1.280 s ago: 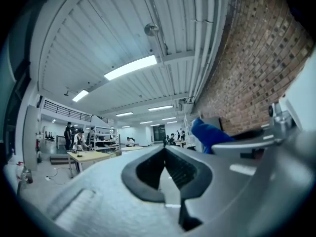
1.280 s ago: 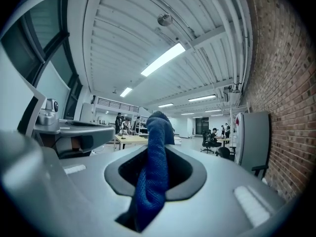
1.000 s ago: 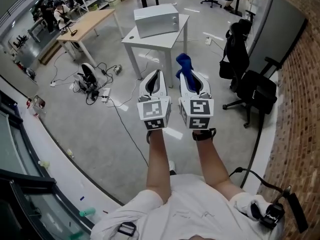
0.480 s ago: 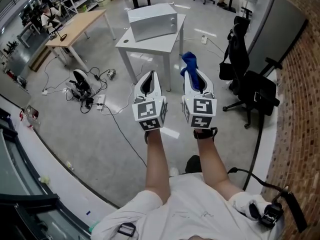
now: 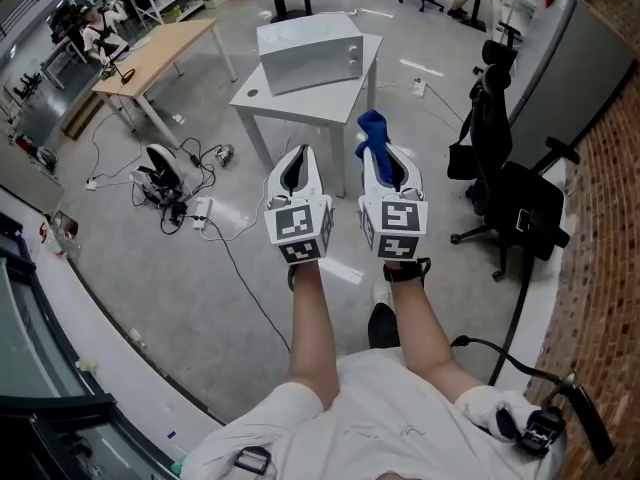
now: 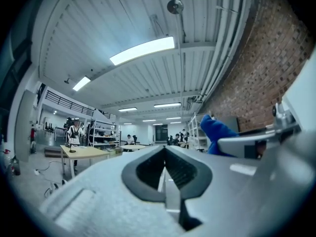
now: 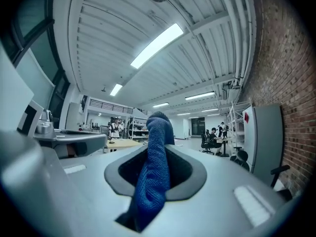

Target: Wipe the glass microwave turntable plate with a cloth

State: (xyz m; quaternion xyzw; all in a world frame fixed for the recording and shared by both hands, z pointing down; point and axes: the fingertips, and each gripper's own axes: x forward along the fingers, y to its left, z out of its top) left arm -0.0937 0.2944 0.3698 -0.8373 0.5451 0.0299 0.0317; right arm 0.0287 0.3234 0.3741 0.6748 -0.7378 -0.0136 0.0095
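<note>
Not at the far microwave [image 5: 310, 38] yet
My right claw [image 5: 380, 163] pinches the blue cloth [image 5: 372, 128], left claw [image 5: 298, 163] closed, empty; next I'd fetch the turntable plate.

We wear a white short-sleeved T-shirt [image 5: 370, 418], a black strap [image 5: 407, 268] round our right wrist and a dark shoe [image 5: 383, 325]. Our left gripper [image 5: 302, 154] and right gripper [image 5: 385, 160] are pale grey shells with black-lined openings, each carrying a cube [image 5: 300, 231] of black-and-white square markers.
</note>
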